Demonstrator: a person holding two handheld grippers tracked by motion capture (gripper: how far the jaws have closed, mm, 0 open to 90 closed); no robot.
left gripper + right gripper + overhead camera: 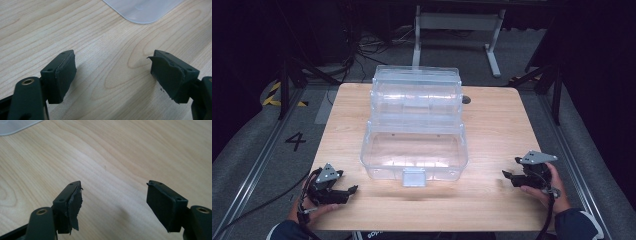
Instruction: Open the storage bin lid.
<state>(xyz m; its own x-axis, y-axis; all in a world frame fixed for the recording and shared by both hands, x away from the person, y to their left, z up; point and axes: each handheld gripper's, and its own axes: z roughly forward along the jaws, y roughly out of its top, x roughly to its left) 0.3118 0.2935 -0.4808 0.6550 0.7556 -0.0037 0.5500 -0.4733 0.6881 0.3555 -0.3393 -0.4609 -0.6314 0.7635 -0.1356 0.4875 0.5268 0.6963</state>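
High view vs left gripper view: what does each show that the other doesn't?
High view alone: the whole clear tiered box with its front latch, the right tool in a hand, the floor and a white frame behind.

Left gripper view alone: close detail of the left tool, its jaws wide apart, one pad torn at the edge.

Shared: the wooden table, the left tool, a part of the box.

Bright overhead light on the table [492,130], dark surroundings, soft shadows, slight blur in close views.
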